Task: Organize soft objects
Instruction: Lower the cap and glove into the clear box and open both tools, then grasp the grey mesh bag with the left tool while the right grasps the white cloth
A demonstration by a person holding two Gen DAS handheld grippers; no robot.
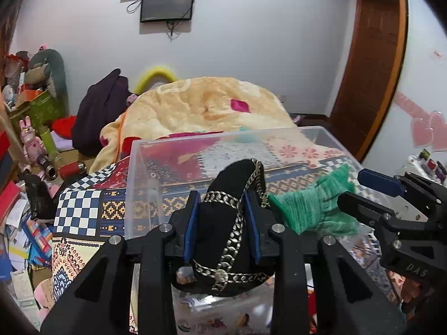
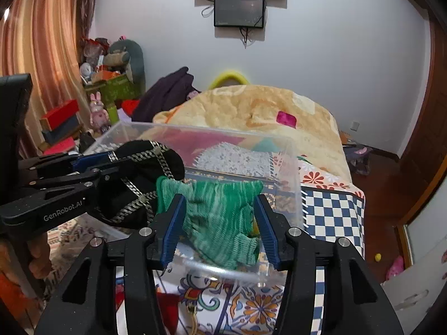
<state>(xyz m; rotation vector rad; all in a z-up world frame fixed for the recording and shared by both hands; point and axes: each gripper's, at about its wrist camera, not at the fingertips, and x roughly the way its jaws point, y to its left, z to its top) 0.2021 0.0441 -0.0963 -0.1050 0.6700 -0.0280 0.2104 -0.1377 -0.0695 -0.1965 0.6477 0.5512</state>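
My left gripper (image 1: 222, 224) is shut on a black soft piece with silver chain trim (image 1: 223, 237) and holds it over the near wall of a clear plastic bin (image 1: 307, 134) on the bed. It also shows in the right wrist view (image 2: 145, 184). My right gripper (image 2: 219, 226) stands open around a green knitted piece (image 2: 220, 220), which hangs loose at the bin's near rim (image 2: 223, 272); the blue pads (image 2: 173, 229) sit apart from it. From the left wrist view the green piece (image 1: 310, 206) lies right of the black one.
The bin stands on a patterned patchwork quilt (image 1: 81, 209). A heaped yellow blanket (image 1: 201, 103) and a dark garment (image 1: 100, 111) lie behind it. Toys and boxes (image 1: 36, 106) clutter the left side. A wooden door (image 1: 371, 55) is at the right.
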